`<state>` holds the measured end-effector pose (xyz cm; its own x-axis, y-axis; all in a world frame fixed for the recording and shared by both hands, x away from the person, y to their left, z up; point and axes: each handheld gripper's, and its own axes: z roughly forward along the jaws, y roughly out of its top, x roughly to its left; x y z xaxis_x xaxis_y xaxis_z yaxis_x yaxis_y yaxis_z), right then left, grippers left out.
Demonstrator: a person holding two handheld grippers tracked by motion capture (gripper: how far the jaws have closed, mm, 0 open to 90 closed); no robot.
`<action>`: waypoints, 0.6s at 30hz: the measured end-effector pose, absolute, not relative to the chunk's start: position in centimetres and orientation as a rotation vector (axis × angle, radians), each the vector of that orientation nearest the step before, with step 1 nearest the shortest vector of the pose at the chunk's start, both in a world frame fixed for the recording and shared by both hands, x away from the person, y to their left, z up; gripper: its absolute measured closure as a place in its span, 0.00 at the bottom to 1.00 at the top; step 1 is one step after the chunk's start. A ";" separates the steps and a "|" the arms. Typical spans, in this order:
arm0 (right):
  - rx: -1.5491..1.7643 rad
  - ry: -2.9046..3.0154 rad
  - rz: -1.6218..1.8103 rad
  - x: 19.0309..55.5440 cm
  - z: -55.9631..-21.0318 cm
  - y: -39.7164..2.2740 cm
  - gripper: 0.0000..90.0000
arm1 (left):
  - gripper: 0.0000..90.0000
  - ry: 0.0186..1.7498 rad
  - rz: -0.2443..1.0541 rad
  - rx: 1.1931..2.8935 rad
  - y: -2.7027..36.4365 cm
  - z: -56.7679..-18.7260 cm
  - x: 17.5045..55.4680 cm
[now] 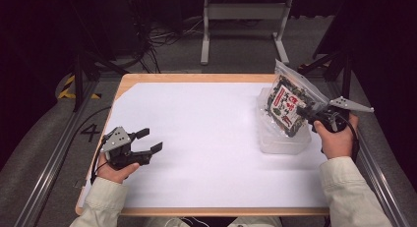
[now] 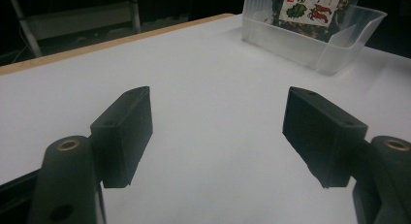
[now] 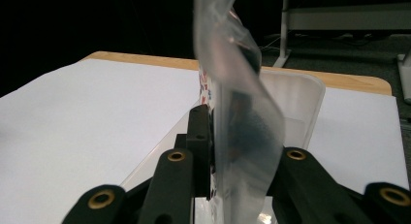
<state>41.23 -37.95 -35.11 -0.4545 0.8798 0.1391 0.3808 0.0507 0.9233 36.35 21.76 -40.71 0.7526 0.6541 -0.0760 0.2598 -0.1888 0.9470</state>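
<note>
Pinching a clear printed bag (image 1: 290, 101) between closed jaws, the right gripper (image 1: 306, 112) is holding it upright over the clear plastic tub (image 1: 285, 141) near the table's (image 1: 206, 138) right edge. The left gripper (image 1: 147, 141) is resting near the left edge, jaws spread wide and gripping nothing.

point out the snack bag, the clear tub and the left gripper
snack bag (image 1: 287, 101), high view, on its printed front
clear tub (image 2: 315, 52), left gripper view, on its near side wall
left gripper (image 1: 149, 141), high view, midway between its two open fingertips
</note>
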 end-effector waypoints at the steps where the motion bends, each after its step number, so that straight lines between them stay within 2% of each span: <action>1: 1.260 1.865 1.395 41.2 -35.1 -37.9 0.84 | 0.30 0.722 0.415 1.769 21.8 -40.7 36.3; 6: 1.253 1.869 1.381 41.2 -34.9 -37.8 0.81 | 0.30 0.726 0.412 1.765 21.8 -40.7 36.3; 8: 1.250 1.857 1.372 41.2 -34.9 -37.8 0.73 | 0.30 0.725 0.412 1.764 21.8 -40.7 36.3; 9: 1.250 1.857 1.372 41.2 -34.9 -37.8 0.73 | 0.30 0.724 0.412 1.764 21.8 -40.7 36.3; 10: 1.245 1.848 1.367 41.2 -34.9 -37.9 0.64 | 0.30 0.724 0.411 1.765 21.8 -40.7 36.3; 11: 1.244 1.841 1.373 41.2 -34.9 -37.9 0.59 | 0.30 0.723 0.411 1.765 21.7 -40.7 36.3; 12: 1.244 1.841 1.373 41.2 -34.9 -37.9 0.59 | 0.30 0.723 0.411 1.765 21.7 -40.7 36.3; 14: 1.229 1.826 1.379 41.0 -34.8 -38.0 0.50 | 0.30 0.719 0.417 1.766 21.7 -40.7 36.3; 18: 1.199 1.794 1.403 40.6 -34.3 -37.9 0.38 | 0.30 0.719 0.413 1.770 21.6 -40.7 36.4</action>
<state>40.55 -37.92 -34.26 -0.4434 0.8914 0.0936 0.3055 0.0522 0.9508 36.41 21.62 -40.74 0.7527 0.6538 -0.0776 0.2617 -0.1889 0.9465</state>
